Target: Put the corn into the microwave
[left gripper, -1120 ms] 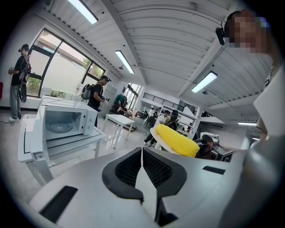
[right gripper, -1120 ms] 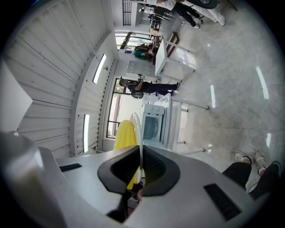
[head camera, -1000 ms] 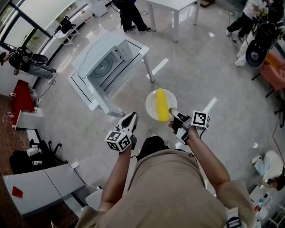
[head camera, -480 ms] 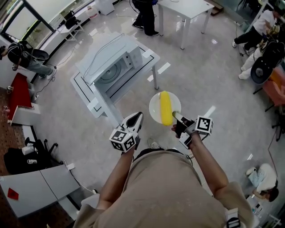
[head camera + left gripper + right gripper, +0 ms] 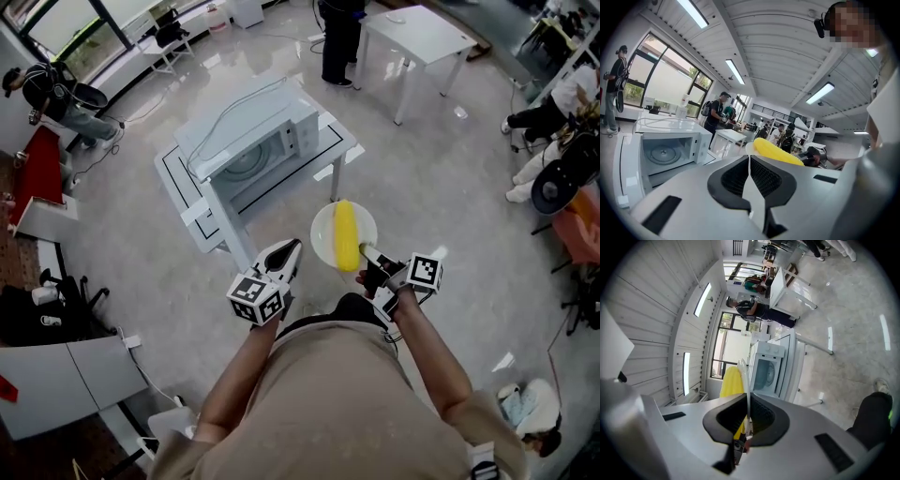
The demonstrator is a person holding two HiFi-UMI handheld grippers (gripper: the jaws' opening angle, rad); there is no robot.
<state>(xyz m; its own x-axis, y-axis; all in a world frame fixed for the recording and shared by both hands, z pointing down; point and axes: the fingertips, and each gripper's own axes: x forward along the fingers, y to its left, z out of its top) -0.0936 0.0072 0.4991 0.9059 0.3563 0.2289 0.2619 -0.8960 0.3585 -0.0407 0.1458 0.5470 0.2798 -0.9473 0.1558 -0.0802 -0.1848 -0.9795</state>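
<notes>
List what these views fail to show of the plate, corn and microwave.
- Left gripper view: the left gripper covers most of the plate and part of the corn.
- Right gripper view: the plate shows edge-on, so its face is hidden.
- Head view: controls on the microwave are too small to read.

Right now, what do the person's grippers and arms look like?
The left gripper and right gripper are light grey shells with black ribbed pads. Each carries a white cube printed with black square markers. The person wears a beige short-sleeved shirt.
</notes>
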